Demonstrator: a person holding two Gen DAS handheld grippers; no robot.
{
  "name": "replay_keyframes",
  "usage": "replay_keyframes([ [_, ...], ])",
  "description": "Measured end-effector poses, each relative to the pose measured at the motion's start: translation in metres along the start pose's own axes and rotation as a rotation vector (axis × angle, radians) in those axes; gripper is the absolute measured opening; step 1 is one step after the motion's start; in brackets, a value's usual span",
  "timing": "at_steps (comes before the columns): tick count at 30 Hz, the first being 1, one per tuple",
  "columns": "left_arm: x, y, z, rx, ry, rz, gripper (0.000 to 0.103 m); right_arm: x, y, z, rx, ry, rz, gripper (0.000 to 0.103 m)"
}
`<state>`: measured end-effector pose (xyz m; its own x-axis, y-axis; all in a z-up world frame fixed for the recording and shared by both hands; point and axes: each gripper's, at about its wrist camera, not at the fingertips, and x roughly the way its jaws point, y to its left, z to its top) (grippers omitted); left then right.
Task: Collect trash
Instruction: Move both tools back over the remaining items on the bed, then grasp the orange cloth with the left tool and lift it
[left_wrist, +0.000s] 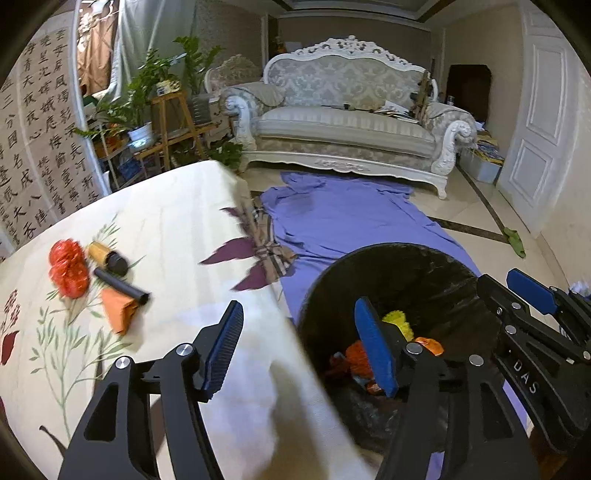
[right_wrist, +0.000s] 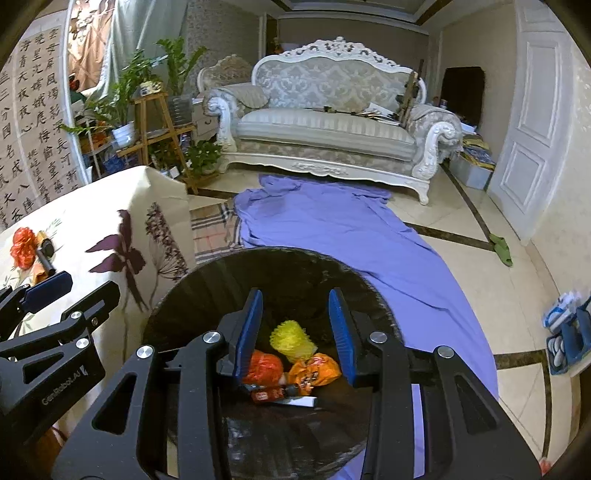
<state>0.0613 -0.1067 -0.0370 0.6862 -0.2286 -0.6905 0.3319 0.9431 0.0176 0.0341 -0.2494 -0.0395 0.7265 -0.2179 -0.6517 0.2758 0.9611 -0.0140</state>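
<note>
Left claw (left_wrist: 301, 345) open, empty, right claw (right_wrist: 295, 330) masking bin (right_wrist: 207, 280) trash

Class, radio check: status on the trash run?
Both grippers, left and right, open, empty, over black bin. Four pieces left on table. Nothing blocking.

A lived-in home sitting room: beyond the gripper fingers, an ornate white carved sofa (left_wrist: 351, 122) stands against the far wall. Left of the fingers, potted plants (right_wrist: 129, 107) crowd a wooden stand (left_wrist: 173, 125) beside a calligraphy wall hanging (left_wrist: 40, 144). A white panelled door (right_wrist: 532, 140) lies to their right, with a purple sheet (right_wrist: 351, 236) spread over the tiled floor (left_wrist: 476, 210).
</note>
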Motion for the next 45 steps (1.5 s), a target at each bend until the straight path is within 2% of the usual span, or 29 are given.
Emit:
replay_keyframes([
  [12,0.000,0.079,-0.009,-0.154,0.044,0.124,0.063,-0.001,0.068,0.002,-0.099,0.019,0.117,0.037],
  [15,0.002,0.091,-0.007,-0.166,0.050,0.162,0.063,0.001,0.083,0.005,-0.123,0.028,0.147,0.038],
  [21,0.016,0.117,0.002,-0.208,0.083,0.190,0.063,0.006,0.106,0.011,-0.160,0.040,0.191,0.038],
  [27,0.025,0.140,0.003,-0.263,0.135,0.164,0.063,0.008,0.119,0.017,-0.182,0.039,0.218,0.039],
  [31,0.020,0.146,-0.002,-0.265,0.141,0.165,0.062,0.010,0.124,0.018,-0.190,0.043,0.226,0.044],
  [38,0.007,0.163,-0.014,-0.281,0.143,0.183,0.062,0.012,0.128,0.018,-0.201,0.051,0.235,0.044],
  [45,0.011,0.161,-0.008,-0.273,0.138,0.142,0.062,0.015,0.134,0.020,-0.213,0.053,0.237,0.044],
])
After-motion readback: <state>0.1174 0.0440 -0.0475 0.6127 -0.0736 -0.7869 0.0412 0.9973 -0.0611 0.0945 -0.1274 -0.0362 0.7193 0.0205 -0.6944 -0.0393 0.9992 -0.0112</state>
